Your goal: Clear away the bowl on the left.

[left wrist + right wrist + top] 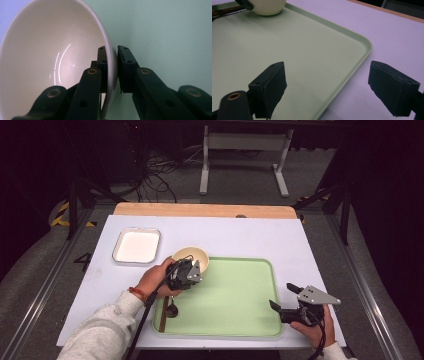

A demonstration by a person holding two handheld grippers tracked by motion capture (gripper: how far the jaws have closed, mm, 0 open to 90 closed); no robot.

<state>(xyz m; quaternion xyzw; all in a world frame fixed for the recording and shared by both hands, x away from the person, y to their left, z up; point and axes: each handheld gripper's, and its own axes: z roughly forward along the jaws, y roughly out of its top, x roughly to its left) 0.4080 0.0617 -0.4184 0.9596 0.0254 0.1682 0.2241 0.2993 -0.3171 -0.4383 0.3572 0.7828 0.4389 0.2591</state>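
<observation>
Left of the green tray (235,295), well apart from it toward the far left part of the white table cover (250,235), sits a white rectangular dish (136,246). At the tray's near left edge lie a brown stick-like utensil (163,314), stretched along the rim, and just beside it a dark spoon (171,309) inside the tray. At the tray's far left corner is the cream bowl (190,258), and the left gripper (192,272) has hold of it: in the left gripper view one black pad (102,62) sits inside the bowl (50,62) and the other outside, pinched narrow on the rim with the wall between them. Whether the bowl's base touches the tray I cannot tell; the right gripper view shows its underside (268,6) low over that corner. Across the tray's bare green middle lies nothing else. At the tray's near right corner hovers the right gripper (285,297), its jaws spread wide with nothing between them; in its own view one pad (273,87) hangs over the tray floor (287,45) and the other over the table cover beyond the rim.
</observation>
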